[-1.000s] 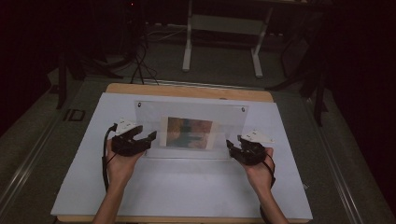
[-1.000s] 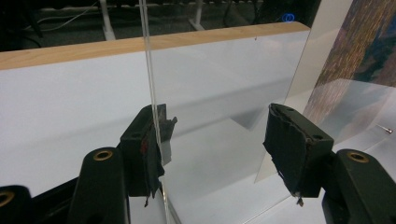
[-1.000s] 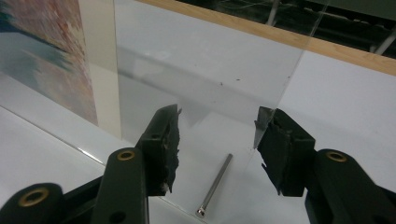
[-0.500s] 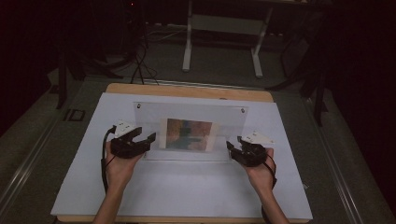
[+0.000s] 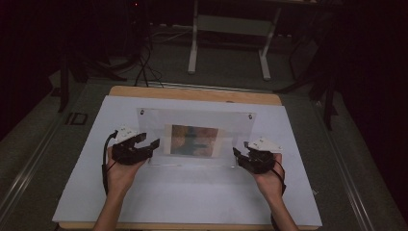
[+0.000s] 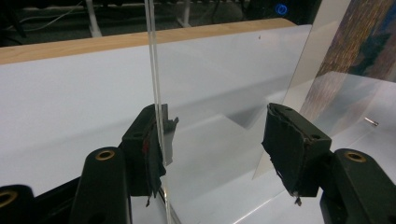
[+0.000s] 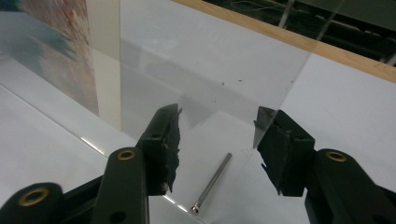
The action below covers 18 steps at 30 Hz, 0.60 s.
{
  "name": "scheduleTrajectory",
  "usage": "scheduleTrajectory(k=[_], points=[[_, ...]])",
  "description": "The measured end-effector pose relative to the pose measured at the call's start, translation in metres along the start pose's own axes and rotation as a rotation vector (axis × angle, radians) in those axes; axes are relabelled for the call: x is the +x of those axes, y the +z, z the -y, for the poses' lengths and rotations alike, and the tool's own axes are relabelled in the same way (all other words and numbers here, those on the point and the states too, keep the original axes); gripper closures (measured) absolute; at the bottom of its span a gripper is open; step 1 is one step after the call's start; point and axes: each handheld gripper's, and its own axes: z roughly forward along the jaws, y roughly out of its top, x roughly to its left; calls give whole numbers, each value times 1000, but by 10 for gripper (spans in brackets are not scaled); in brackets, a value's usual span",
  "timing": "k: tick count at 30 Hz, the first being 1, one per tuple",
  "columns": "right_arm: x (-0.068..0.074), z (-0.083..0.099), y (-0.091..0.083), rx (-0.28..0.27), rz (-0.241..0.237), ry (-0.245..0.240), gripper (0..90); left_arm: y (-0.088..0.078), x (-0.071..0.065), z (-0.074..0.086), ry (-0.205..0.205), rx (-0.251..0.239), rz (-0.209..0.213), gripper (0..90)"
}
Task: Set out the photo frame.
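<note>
A clear acrylic picture frame [image 5: 154, 122] stands on the white table top with a colourful print [image 5: 193, 140] in its middle. My left gripper [image 5: 150, 140] is open at the frame's left edge. In the left gripper view the clear sheet's thin edge [image 6: 155, 70] rises right beside the left jaw of that gripper [image 6: 215, 135], and the print [image 6: 359, 42] shows at far right. My right gripper [image 5: 240, 149] is open at the frame's right edge. Between its jaws [image 7: 217, 126] a metal pin [image 7: 212, 182] lies on the table, and the sheet's edge [image 7: 289, 93] comes down by the right jaw.
The white sheet [image 5: 192, 197] covers a wooden table whose edge [image 5: 192, 94] shows at the back. A small screw [image 6: 371, 122] lies on the white surface past the left gripper. Metal stand legs [image 5: 195, 48] and cables sit on the dark floor beyond.
</note>
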Motion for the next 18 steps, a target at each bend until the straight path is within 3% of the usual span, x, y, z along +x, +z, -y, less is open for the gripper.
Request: scheduleTrajectory(k=[12, 18], points=[[-5, 0, -2, -7, -24, -6, 455, 1, -1, -1, 12, 5, -3, 341], [-13, 0, -3, 12, -59, 6, 426, -8, 3, -4, 6, -18, -14, 341]])
